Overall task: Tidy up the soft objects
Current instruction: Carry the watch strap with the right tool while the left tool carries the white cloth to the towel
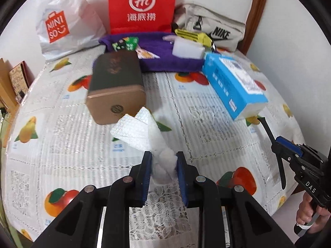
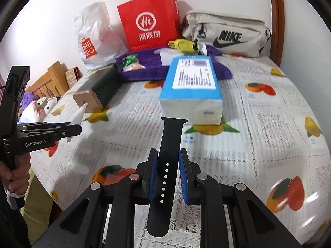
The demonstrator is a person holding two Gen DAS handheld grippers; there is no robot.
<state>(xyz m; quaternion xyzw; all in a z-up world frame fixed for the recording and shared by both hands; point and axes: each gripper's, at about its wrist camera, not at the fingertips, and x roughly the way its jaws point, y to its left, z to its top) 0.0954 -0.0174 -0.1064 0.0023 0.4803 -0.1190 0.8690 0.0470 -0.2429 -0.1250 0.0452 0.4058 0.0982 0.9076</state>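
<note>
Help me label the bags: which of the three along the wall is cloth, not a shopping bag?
The beige Nike bag, rightmost, lying on its side. The white Miniso bag and red paper bag stand upright.

Black plastic left gripper [image 1: 162,166] and right gripper [image 2: 168,167]: ribbed blue pads, silver pivot screws, white "GenRobot.AI" and "DAS" lettering.

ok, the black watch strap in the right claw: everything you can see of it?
The watch strap is plain matte black, rubbery-looking, with a row of small adjustment holes along its middle. One end is rounded and hangs toward the camera; the other, with a wider lug connector, points at the blue tissue pack. The right claw pinches its edges, holding it above the tablecloth. Nothing else touches it.
</note>
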